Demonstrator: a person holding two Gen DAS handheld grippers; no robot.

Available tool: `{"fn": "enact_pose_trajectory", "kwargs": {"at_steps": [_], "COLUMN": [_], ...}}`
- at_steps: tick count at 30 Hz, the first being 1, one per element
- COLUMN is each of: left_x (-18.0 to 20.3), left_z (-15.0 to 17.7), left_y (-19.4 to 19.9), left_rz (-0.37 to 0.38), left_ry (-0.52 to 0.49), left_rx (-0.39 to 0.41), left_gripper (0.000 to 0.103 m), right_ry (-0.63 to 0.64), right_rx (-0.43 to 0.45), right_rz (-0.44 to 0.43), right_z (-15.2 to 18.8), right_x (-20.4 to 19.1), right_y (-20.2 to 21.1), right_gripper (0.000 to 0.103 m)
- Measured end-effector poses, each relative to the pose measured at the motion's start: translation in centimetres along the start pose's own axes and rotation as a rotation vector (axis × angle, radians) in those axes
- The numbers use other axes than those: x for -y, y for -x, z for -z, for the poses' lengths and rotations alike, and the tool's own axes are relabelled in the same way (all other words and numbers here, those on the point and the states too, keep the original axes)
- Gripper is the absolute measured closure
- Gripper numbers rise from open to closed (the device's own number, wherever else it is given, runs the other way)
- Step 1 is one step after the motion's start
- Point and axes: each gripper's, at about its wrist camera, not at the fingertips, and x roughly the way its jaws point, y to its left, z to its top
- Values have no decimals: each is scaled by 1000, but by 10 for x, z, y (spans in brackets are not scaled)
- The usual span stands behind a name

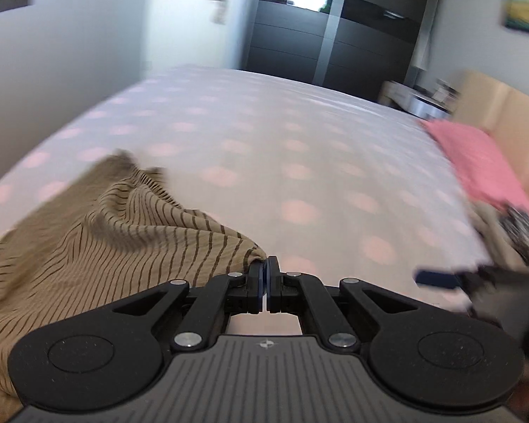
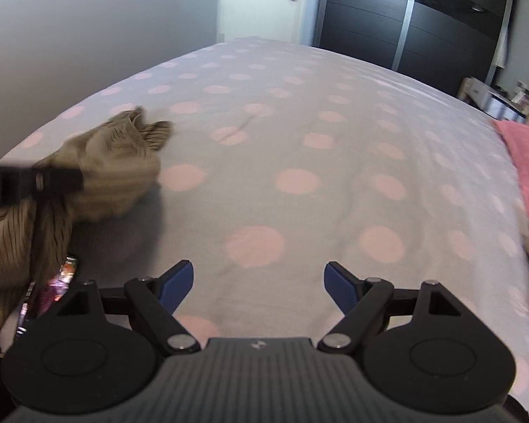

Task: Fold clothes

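A tan garment with thin dark stripes [image 1: 98, 232] lies bunched on the bed's left side. My left gripper [image 1: 263, 264] is shut on a corner of it and holds that corner just above the sheet. In the right wrist view the same garment [image 2: 120, 169] hangs at the left, with the left gripper [image 2: 35, 179] a dark blur across it. My right gripper [image 2: 259, 282] is open and empty above the bed, to the right of the garment. It shows as a blur at the right edge of the left wrist view [image 1: 437, 278].
The bed [image 2: 299, 134] has a white sheet with pink dots. A pink cloth [image 1: 483, 162] and other clothes [image 1: 511, 225] lie at its right edge. A dark wardrobe [image 2: 405, 24] and a white door stand behind. A shiny packet [image 2: 53, 292] lies at the lower left.
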Motion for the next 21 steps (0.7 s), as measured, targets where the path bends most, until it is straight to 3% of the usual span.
{"fn": "enact_pose_trajectory", "kwargs": {"at_steps": [6,9,13,14,19,20,21], "left_x": [79,112,146,151,152,147,142], "left_z": [27,37,47,50,62,61,60], "left_y": [10,21,37,39,29,28,27], "left_rz": [224,360,538,559,517,501,484], "left_ry": [-145,-206,-273,-292,-362,-365,-369], "left_rx": [-36,-44,-70,-82,-169,-183,-197], "left_gripper": [103,103,103,103,100,97,85], "right_ry": [-130,-197,-135,-114,-107,-110,-110], "right_rx": [15,15,-20,-29,-94,-107,-117], "right_rz": [232,283,299,294,211,187,165], "right_z": [8,14,23,26,45,48,52], "right_x": [84,121,139,141,145,145,143], "right_y": [39,61,78,81,78,76,72], "right_gripper": [20,20,20,20,20,20,20]}}
